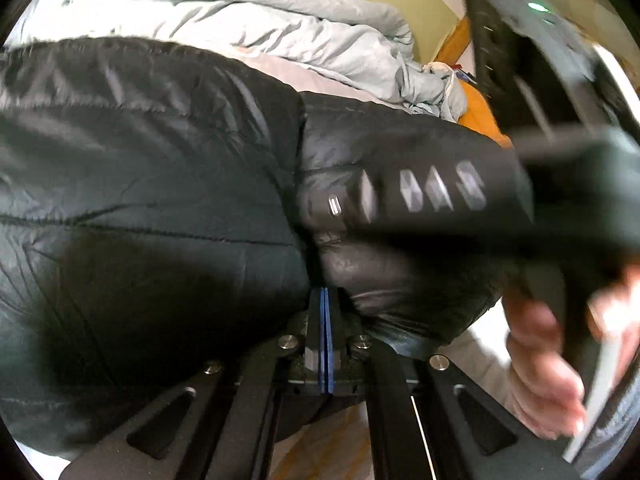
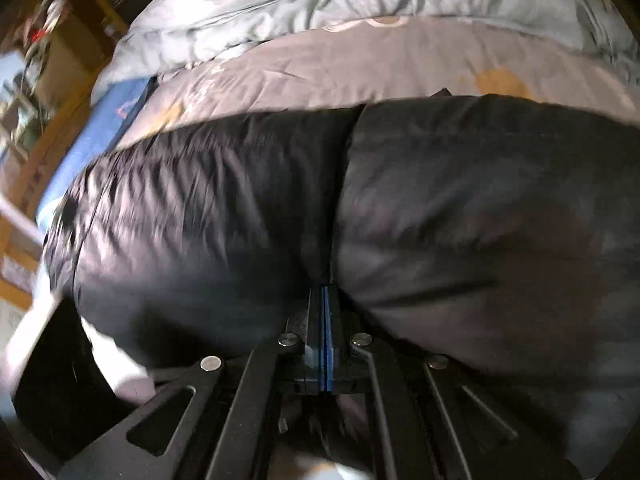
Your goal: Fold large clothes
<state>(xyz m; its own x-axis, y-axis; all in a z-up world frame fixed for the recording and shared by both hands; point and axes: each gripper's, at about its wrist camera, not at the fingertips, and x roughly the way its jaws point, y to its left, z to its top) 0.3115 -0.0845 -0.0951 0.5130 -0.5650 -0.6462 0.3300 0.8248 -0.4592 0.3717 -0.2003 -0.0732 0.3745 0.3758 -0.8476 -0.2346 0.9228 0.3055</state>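
Black quilted puffer jacket (image 1: 152, 184) – shiny, puffy, stitched in bands – lies on the bed (image 2: 360, 68), just in front of a crumpled pale-blue duvet (image 1: 248, 12). Its long axis runs side to side across both views. Left tongs (image 1: 325, 300) are pinched onto a jacket fold; right tongs (image 2: 325, 296) likewise clamp the jacket. The person's right hand (image 1: 548, 360) – blurred – holds its device beside the jacket.
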